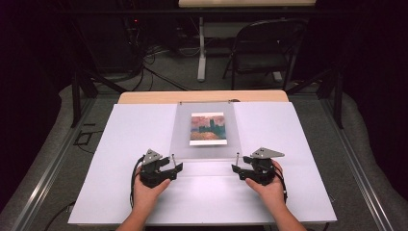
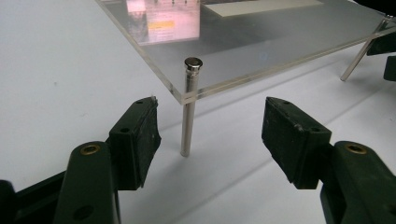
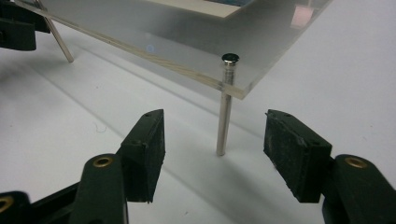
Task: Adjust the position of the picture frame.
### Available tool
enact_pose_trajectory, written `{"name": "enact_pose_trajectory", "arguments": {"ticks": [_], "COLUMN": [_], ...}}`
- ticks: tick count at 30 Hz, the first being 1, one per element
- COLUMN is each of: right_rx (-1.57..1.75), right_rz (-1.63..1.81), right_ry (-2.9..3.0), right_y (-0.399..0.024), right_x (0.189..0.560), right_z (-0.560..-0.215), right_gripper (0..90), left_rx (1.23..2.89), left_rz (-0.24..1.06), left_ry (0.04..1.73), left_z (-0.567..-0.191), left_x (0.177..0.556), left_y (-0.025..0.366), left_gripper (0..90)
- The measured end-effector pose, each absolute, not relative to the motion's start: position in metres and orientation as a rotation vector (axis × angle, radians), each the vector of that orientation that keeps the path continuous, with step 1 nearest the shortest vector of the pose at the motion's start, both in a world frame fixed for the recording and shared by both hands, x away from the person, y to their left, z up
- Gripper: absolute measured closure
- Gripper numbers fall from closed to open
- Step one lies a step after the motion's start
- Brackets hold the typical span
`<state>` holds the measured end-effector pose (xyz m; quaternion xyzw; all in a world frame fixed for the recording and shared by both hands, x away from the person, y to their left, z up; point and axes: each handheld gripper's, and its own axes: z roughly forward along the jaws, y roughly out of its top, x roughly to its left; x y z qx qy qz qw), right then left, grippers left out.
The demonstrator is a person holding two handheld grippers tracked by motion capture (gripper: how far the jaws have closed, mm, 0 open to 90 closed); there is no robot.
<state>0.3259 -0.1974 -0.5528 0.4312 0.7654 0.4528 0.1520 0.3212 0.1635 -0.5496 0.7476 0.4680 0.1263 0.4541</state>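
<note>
1. The clear acrylic panel [image 1: 205, 130] sits mid-tabletop [image 1: 120, 139], raised on thin metal pins, a small painted picture [image 1: 208, 128] showing through it.
2. Its long axis runs away from the person, near edge facing them.
3. Left tongs [image 1: 177, 165] gape wide around the near-left pin [image 2: 189, 109], touching nothing.
4. Right tongs [image 1: 236, 169] likewise straddle the near-right pin [image 3: 226, 105], probably ready to grip both corners.
</note>
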Motion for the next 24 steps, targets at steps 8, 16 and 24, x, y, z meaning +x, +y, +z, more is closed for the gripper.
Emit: {"name": "enact_pose_trajectory", "arguments": {"ticks": [8, 16, 24], "right_rx": [1.322, 1.246, 1.294], "right_rz": [1.328, 1.285, 1.333], "right_ry": [2.179, 2.139, 2.103], "right_y": [-0.208, -0.233, -0.24], "right_x": [0.306, 0.28, 0.284], "right_z": [-0.533, -0.521, -0.528], "right_gripper": [38.1, 38.8, 39.3], "left_rx": [1.862, 1.838, 1.766], "left_rz": [0.261, 0.286, 0.307], "left_ry": [1.146, 1.126, 1.213], "left_z": [-0.545, -0.535, -0.535], "left_x": [0.298, 0.281, 0.288], "left_y": [0.171, 0.194, 0.22], "left_gripper": [36.4, 41.8, 42.1]}}
